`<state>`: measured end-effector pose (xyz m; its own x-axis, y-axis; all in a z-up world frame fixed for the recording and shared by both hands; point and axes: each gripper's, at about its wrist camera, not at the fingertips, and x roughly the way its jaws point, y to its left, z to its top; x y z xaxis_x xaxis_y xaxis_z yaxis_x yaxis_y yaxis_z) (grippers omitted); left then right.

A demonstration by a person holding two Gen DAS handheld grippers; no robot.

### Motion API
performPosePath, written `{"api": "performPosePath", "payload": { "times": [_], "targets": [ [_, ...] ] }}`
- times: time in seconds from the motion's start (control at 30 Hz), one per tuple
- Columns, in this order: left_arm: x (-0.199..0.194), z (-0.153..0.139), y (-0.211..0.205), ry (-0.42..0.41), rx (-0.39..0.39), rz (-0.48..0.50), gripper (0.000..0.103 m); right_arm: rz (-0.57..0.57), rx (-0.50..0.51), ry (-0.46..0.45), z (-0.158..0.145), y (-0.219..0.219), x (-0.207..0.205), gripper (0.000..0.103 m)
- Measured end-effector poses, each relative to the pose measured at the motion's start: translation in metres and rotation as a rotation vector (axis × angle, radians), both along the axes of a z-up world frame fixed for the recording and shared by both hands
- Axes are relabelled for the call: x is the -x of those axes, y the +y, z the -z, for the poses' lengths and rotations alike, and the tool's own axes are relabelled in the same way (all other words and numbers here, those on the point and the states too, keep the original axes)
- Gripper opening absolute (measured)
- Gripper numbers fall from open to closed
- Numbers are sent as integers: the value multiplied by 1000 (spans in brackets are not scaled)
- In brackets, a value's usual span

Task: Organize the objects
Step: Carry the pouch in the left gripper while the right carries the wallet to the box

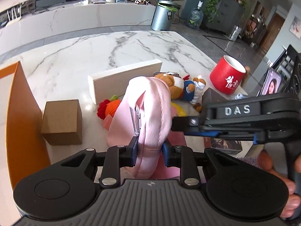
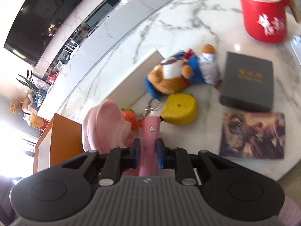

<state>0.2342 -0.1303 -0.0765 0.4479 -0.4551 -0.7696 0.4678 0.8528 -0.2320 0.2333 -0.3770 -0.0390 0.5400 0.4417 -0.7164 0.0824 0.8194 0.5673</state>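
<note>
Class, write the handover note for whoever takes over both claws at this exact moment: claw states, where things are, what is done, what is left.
Left claw: shut on the pink pouch, held up above the marble table.
Right claw: shut on the pouch's pink strap.
On the table: bear plush, yellow toy, orange knitted toy, red mug, grey box, picture card, white box, cardboard box. Orange box at the left.
Done: pouch lifted by both claws.
Left: probably place the pouch and sort the loose toys; the destination is not evident.
</note>
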Motion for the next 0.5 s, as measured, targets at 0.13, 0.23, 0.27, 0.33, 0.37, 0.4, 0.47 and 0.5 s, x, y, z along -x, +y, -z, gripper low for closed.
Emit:
{"api": "performPosePath", "payload": {
  "times": [0.13,0.23,0.27,0.33,0.37,0.4,0.47,0.5],
  "targets": [
    [-4,1,7,20,32,-14,30,-24,-27,-33,-3,9,-8,30],
    [-5,1,13,26,42,-26,30,-43,-108,-37,-3,4,-12,30],
    [-5,1,15,29,46,-32,30,-51,-119,-40,-3,2,-10,30],
    [-6,1,18,37,56,-42,30,-52,-71,-26,2,5,-11,30],
    [-6,1,19,39,59,-45,30,-58,-48,-10,5,9,-9,31],
    [-5,1,20,38,60,-48,30,-61,-58,13,10,9,-9,32],
    [-5,1,21,36,55,-51,30,-73,-93,51,17,9,-6,34],
    [-5,1,21,37,56,-52,30,-79,-81,57,18,10,-4,34]
  ]
}}
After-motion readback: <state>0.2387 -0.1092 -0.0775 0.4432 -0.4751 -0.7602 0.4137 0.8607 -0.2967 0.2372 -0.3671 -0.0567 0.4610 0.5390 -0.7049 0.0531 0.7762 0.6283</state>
